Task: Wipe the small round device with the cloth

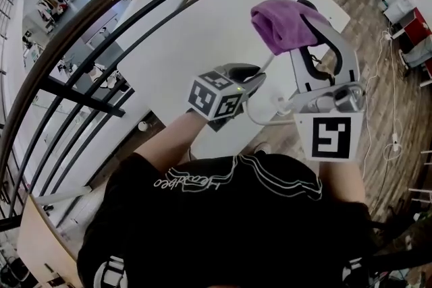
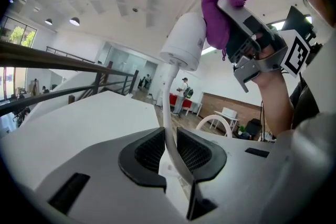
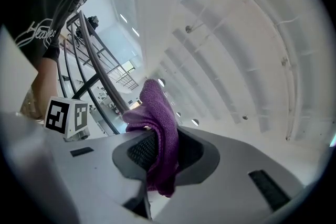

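In open air, left hand-held gripper [image 2: 169, 153] is clamping one device [image 2: 185, 42] by its stalk [image 2: 167, 113], right hand-held gripper [image 3: 163, 157] clenching one cloth [image 3: 159, 118] against it.

A white desk [image 1: 196, 37] stood beside a black railing [image 1: 81, 96], with wooden floor [image 1: 368, 27] beyond its far side.
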Demonstrator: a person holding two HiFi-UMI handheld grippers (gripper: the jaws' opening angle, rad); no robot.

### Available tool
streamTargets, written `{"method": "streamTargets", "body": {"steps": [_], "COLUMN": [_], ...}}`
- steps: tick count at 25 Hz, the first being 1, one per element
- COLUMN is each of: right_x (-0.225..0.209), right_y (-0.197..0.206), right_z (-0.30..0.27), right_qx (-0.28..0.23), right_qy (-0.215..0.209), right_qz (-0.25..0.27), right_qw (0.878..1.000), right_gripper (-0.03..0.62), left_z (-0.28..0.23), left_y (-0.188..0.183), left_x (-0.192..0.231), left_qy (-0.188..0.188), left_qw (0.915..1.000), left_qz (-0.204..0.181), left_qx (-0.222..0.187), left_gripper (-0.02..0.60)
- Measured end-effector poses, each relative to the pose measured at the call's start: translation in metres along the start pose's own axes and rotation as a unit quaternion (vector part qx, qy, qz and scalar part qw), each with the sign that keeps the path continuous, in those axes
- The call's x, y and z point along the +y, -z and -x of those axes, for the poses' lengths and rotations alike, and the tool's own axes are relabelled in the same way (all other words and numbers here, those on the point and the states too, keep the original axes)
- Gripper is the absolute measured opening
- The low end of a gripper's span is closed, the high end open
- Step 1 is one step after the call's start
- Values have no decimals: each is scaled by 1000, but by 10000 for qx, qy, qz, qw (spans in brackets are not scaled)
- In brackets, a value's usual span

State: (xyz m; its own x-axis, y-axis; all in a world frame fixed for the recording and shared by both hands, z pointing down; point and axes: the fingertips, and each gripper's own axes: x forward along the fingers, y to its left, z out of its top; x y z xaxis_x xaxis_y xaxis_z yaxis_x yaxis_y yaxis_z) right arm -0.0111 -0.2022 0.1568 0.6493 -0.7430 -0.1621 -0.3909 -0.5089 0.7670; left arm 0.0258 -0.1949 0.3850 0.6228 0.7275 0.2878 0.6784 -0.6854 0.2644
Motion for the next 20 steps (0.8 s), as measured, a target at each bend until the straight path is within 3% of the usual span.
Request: {"method": "streamTargets", "body": {"steps": [14, 20], "right_x": [35, 60], "right_y": [32, 52], "right_z": [-11, -10], "right_qx": [455, 575], "right_qy": [-248, -507], "right_qz": [-13, -416], "right_qw": [9987, 9962], "right_gripper": [66, 66], "left_z": [-1, -1], "left_y": [4, 4], "left_x": [3, 5], "left_qy": [277, 325], "left_qw": [9993, 9989], "left_qz": [221, 272], "left_qx": [-133, -220], "left_gripper": [67, 67]}}
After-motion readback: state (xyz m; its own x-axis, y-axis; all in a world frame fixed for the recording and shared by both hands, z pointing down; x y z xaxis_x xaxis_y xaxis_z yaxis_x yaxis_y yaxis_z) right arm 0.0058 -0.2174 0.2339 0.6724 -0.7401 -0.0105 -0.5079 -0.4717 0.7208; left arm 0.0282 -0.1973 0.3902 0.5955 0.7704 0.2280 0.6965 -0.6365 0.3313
